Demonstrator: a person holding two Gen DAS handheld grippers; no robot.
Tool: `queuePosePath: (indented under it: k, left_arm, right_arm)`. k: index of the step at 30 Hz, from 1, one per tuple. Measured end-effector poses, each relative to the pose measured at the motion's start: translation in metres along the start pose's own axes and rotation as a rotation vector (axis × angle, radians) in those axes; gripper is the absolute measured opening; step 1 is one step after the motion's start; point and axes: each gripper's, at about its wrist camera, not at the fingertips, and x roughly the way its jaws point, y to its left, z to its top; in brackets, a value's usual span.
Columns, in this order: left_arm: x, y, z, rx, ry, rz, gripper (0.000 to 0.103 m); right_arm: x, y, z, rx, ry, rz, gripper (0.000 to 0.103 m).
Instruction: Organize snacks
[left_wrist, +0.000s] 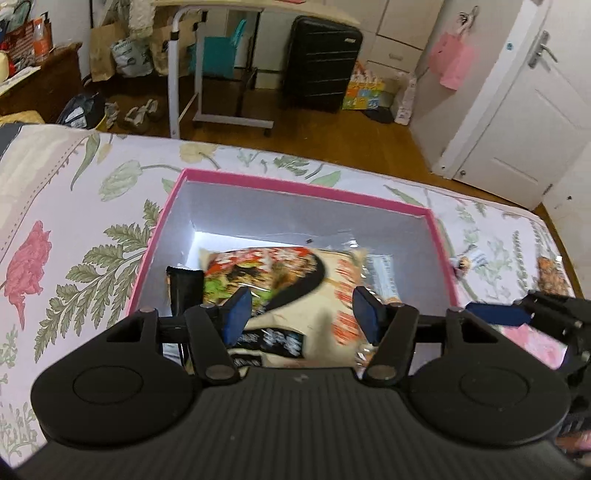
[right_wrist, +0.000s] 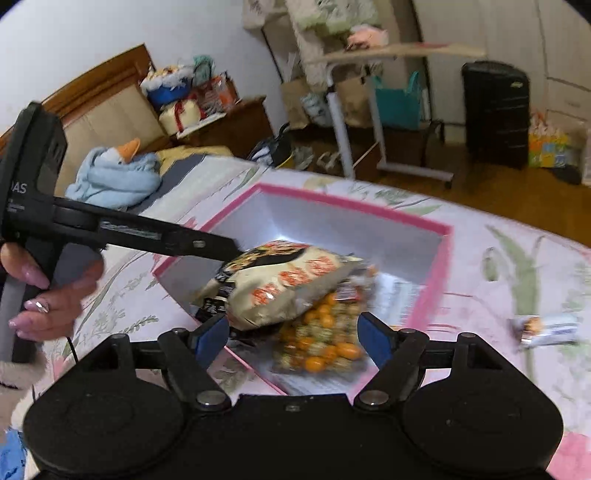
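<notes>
**Now: chip bag being placed in box**

Presently a cream snack bag (right_wrist: 280, 288) is seen over the pink box (right_wrist: 436, 273), mid-frame in the right wrist view, atop an orange-candy pkt (right_wrist: 321, 336). Left tongs (left_wrist: 301, 310) are spread w/ the bag between; contact can't be told. Right tongs (right_wrist: 293, 338) gape, empty. Judged next: a wrapped bar (right_wrist: 546, 328), lower right on the bed (right_wrist: 517, 258), is to be fetched.
</notes>
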Motion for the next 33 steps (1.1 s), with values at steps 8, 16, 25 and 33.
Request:
queuePosePath:
  k: [8,16,25,33]
  left_arm:
    - [-0.029,-0.046,0.003,0.057,-0.004,-0.087,0.059]
    - [-0.018,-0.124,0.003,0.091,-0.012,-0.182,0.059]
    - [0.068,-0.217,-0.012,0.067,-0.025,-0.175,0.058]
    - [0.156,-0.243,-0.023,0.001,-0.07,-0.07,0.056]
  right_arm:
    - [-0.069,-0.048,-0.014,0.017,-0.08,-0.069,0.081]
    - [-0.103,-0.096,-0.019,-0.117,-0.139,-0.182,0.081]
    - [-0.069,-0.219,-0.013,0.173,-0.066,-0.154,0.081]
    - [-0.009,-0.276,-0.032,0.3,-0.078,-0.091,0.073]
